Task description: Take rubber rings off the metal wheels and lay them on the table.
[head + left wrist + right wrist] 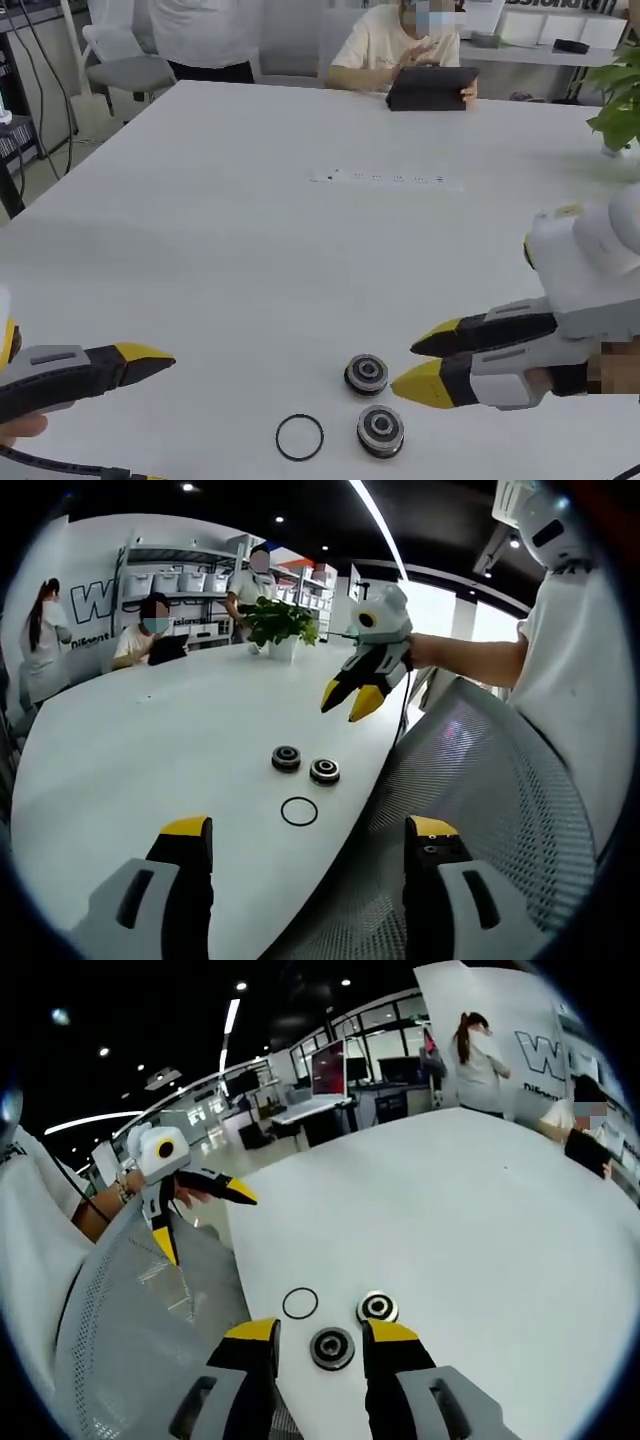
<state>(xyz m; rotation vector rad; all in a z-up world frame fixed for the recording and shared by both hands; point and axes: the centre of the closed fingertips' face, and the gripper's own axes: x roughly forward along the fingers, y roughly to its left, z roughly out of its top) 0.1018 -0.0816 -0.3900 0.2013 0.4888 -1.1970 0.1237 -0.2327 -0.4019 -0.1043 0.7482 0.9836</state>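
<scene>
Two small metal wheels with dark outer rims (366,374) (381,430) sit near the table's front edge. One black rubber ring (299,437) lies flat just left of them. My right gripper (405,366) hovers open just right of the wheels, its yellow tips pointing at them. In the right gripper view one wheel (332,1348) shows between the jaws, the other wheel (377,1307) and the ring (300,1303) just beyond. My left gripper (160,420) is wide open, well left of the ring. The left gripper view has wheels (286,758) (324,771), ring (299,811) and right gripper (355,695) ahead.
The white table (250,230) stretches far ahead with a flush socket strip (385,178) in its middle. A seated person with a dark tablet (430,88) is at the far edge. A potted plant (620,105) stands at the right. A mesh chair back (470,780) is close to me.
</scene>
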